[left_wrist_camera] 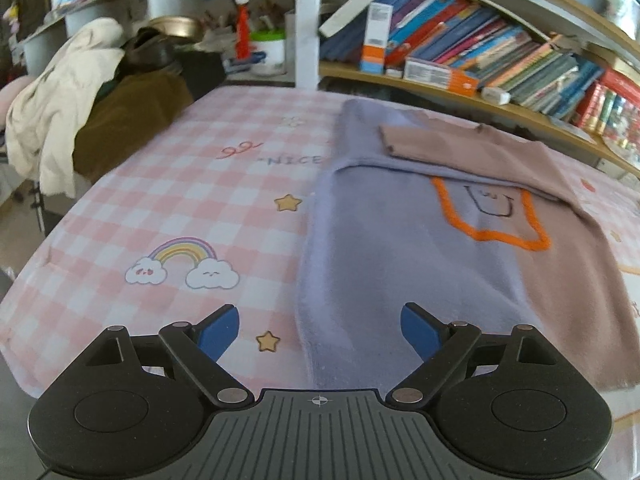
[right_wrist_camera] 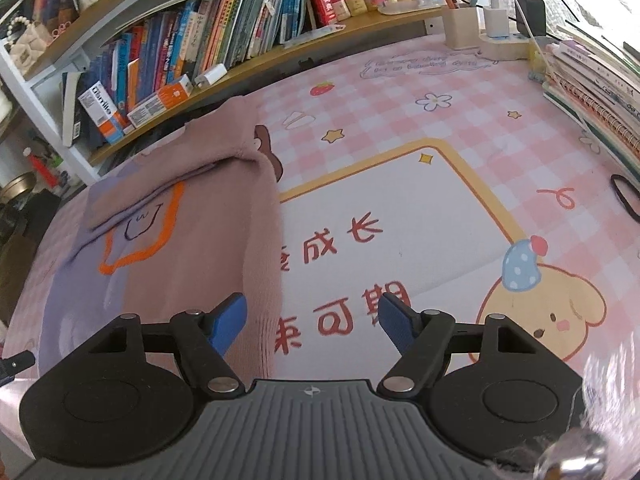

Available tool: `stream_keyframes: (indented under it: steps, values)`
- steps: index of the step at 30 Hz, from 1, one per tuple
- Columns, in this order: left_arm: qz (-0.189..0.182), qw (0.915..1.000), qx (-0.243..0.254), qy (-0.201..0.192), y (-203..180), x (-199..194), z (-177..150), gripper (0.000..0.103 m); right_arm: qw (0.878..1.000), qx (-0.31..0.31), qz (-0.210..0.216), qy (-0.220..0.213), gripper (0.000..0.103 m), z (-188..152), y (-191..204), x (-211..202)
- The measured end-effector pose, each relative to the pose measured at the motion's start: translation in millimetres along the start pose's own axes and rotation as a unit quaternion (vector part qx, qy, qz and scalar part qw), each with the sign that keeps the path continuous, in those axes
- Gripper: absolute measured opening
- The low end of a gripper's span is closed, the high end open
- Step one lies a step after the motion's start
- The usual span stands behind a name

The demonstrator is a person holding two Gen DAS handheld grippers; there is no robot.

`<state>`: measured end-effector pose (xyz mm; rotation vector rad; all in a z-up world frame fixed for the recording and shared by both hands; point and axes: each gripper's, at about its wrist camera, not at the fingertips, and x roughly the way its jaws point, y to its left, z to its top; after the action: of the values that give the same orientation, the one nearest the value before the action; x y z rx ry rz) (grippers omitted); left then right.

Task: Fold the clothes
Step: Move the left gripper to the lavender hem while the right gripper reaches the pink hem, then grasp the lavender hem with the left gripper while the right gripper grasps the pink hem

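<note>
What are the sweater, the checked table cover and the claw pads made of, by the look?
Sweater: soft knit, likely fleecy wool or acrylic; fuzzy matte nap, raised orange yarn outline.
Checked table cover: probably printed plastic or coated cloth; smooth, with a slight sheen.
Left claw pads: blue, matte, finely textured, likely rubber; arms look like black plastic.

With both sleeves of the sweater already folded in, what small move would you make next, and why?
Probably lower both grippers onto the near hem of the sweater and close on it. The left gripper and right gripper both have jaws open and empty, just above that hem. The sleeves already lie folded across the chest, so the bottom-to-collar fold seems to be what remains.
</note>
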<state>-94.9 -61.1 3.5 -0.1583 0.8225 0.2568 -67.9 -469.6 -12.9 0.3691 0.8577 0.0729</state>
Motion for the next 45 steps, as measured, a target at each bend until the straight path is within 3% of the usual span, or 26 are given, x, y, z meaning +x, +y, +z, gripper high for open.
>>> stream_keyframes:
  steps: [14,23,28,33,35,37,39,43,45]
  values:
    - [-0.014,0.9983,-0.041,0.038,12,22,4,0.09,1.0,0.012,-0.003,0.003,0.071,11,0,9]
    - [-0.002,0.9975,-0.055,0.043,15,28,3,0.088,0.999,-0.001,0.027,0.028,0.045,14,11,20]
    - [0.004,0.9969,-0.063,0.048,18,34,1,0.066,0.998,-0.021,0.035,0.05,0.034,12,21,27]
    - [0.015,0.9976,-0.053,0.043,15,37,2,0.06,0.996,-0.057,0.026,0.059,0.027,3,32,32]
    - [0.02,0.9981,-0.043,0.04,11,38,2,0.048,0.995,-0.084,0.022,0.057,0.022,1,37,34]
    - [0.01,0.9986,-0.037,0.037,8,38,3,0.025,0.993,-0.095,0.025,0.061,0.012,1,39,36]
    - [0.0,0.999,-0.03,0.033,5,37,4,0.008,0.993,-0.099,0.03,0.063,0.009,1,40,37]
    - [-0.026,0.9996,-0.012,-0.002,-5,24,6,0.004,0.994,-0.073,0.06,0.049,0.007,5,36,30]
    - [-0.047,0.9988,0.007,-0.015,-15,18,11,0.004,0.992,-0.055,0.106,0.034,0.007,9,39,23]
